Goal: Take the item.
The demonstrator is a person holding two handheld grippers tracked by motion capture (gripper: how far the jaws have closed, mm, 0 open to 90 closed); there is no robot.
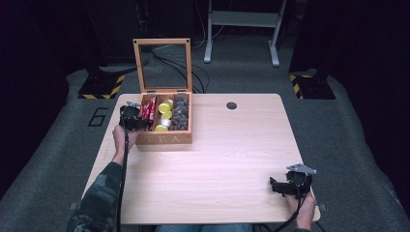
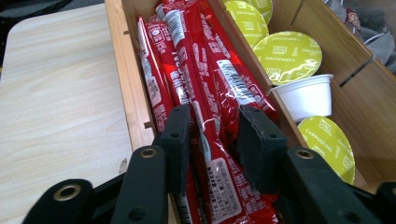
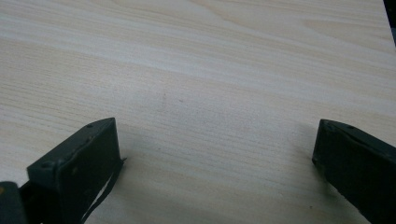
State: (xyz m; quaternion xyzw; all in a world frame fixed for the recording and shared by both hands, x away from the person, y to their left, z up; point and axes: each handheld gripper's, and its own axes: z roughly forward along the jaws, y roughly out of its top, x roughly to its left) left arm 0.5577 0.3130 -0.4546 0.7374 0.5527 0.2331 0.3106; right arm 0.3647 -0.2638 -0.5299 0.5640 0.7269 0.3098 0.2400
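A wooden tea box [image 1: 164, 139] stands open at the table's back left, its glazed lid [image 1: 162, 41] upright. Red stick packets [image 1: 150, 113] fill its left compartment. My left gripper [image 1: 144, 121] reaches into that compartment from the left. In the left gripper view the left gripper [image 2: 215, 116] is open, its two pads flanking one red stick packet [image 2: 212, 140] that lies on top of the others; I see no firm squeeze on it. My right gripper [image 1: 276, 186] rests near the table's front right corner. Its jaws [image 3: 215, 140] stand wide open over bare wood.
Yellow-lidded capsules [image 2: 287, 56] and an upturned white cup [image 2: 306, 95] fill the middle compartment. Dark wrapped pieces [image 1: 181, 113] fill the right one. A round cable hole [image 1: 231, 105] sits at the table's [image 1: 217, 159] far edge. A metal stand [image 1: 241, 19] lies behind.
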